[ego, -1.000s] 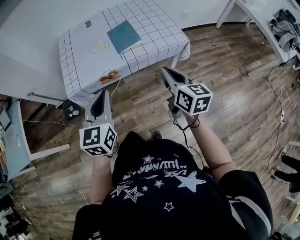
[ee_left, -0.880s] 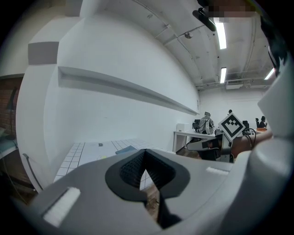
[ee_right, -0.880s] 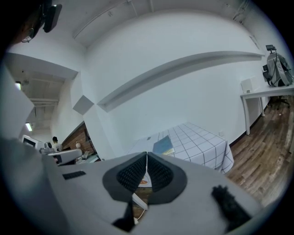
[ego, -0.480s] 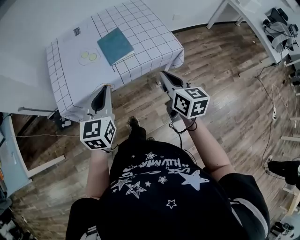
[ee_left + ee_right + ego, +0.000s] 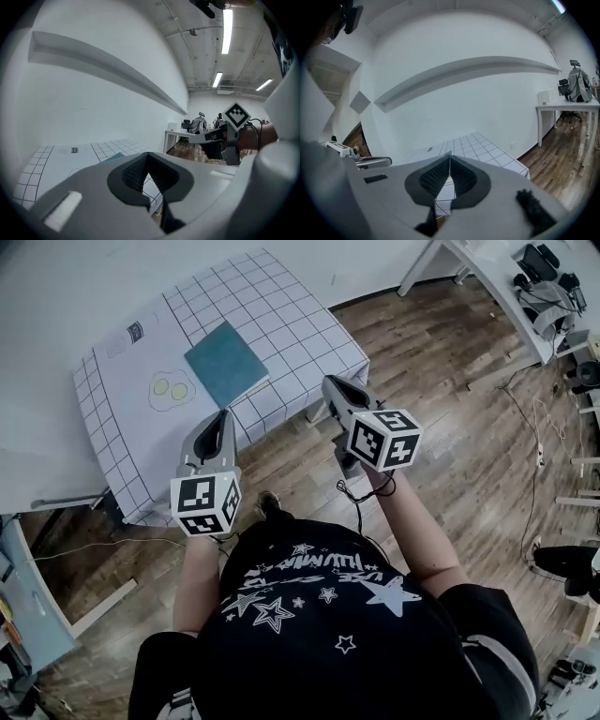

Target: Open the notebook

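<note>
The teal notebook (image 5: 225, 362) lies closed on a table under a white checked cloth (image 5: 291, 315). My left gripper (image 5: 222, 415) is shut and empty, its tip at the cloth's near edge, just short of the notebook. Over the wooden floor off the table's near right corner, my right gripper (image 5: 330, 382) is likewise shut with nothing in it. In the left gripper view the closed jaws (image 5: 148, 154) point at the table, and a sliver of the notebook (image 5: 111, 157) shows beside them. The right gripper view has its closed jaws (image 5: 450, 157) aimed at the cloth (image 5: 476, 143).
Two yellow circles (image 5: 169, 387) and a small label (image 5: 134, 331) are printed on the cloth left of the notebook. A white desk (image 5: 487, 254) stands at the far right with bags beside it. Cables (image 5: 539, 451) trail over the wooden floor.
The person has stepped toward the table. Both grippers have moved forward, and the left one now reaches the cloth's near edge. Both stayed shut.
</note>
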A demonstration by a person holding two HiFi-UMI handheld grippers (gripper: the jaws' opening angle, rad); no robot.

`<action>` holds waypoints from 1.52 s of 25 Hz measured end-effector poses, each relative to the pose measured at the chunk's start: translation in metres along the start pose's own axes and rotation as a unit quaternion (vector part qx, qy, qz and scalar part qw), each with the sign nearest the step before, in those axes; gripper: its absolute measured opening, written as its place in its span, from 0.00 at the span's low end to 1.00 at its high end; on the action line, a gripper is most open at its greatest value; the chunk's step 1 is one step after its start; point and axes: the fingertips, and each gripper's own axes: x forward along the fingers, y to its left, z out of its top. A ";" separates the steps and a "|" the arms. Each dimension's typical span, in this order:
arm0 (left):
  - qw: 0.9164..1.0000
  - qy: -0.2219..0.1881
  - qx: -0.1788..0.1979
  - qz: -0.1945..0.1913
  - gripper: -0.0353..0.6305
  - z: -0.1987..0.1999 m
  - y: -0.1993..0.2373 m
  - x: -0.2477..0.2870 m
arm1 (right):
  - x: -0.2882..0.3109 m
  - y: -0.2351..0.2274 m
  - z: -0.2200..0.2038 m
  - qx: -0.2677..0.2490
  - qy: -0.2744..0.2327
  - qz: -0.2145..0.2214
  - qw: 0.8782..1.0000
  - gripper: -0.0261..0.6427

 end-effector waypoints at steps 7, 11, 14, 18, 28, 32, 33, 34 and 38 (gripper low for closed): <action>1.000 0.008 -0.005 -0.029 0.07 -0.007 0.025 0.030 | 0.035 -0.004 -0.003 -0.004 0.018 -0.021 1.000 0.06; 0.999 0.024 0.003 -0.039 0.10 -0.012 0.029 0.042 | 0.046 -0.006 -0.001 -0.001 0.022 -0.021 1.000 0.06; 0.998 0.036 0.019 -0.037 0.14 -0.016 0.028 0.051 | 0.056 -0.012 0.002 -0.001 0.023 -0.013 1.000 0.06; 0.998 0.051 0.027 -0.025 0.21 -0.025 0.025 0.068 | 0.075 -0.027 0.003 0.004 0.033 0.006 0.999 0.06; 0.985 0.143 0.093 0.040 0.47 -0.052 0.008 0.130 | 0.125 -0.082 0.031 -0.006 0.052 0.072 0.996 0.06; 0.971 0.184 0.133 0.069 0.54 -0.069 0.004 0.152 | 0.143 -0.104 0.037 -0.016 0.059 0.088 0.994 0.06; 0.965 0.199 0.151 0.076 0.55 -0.075 0.002 0.157 | 0.147 -0.110 0.036 -0.009 0.063 0.093 0.994 0.06; 0.959 0.215 0.165 0.083 0.55 -0.081 0.002 0.162 | 0.151 -0.114 0.036 -0.004 0.066 0.098 0.993 0.06; 0.937 0.271 0.182 0.127 0.57 -0.104 0.008 0.178 | 0.166 -0.129 0.027 0.003 0.087 0.121 0.989 0.06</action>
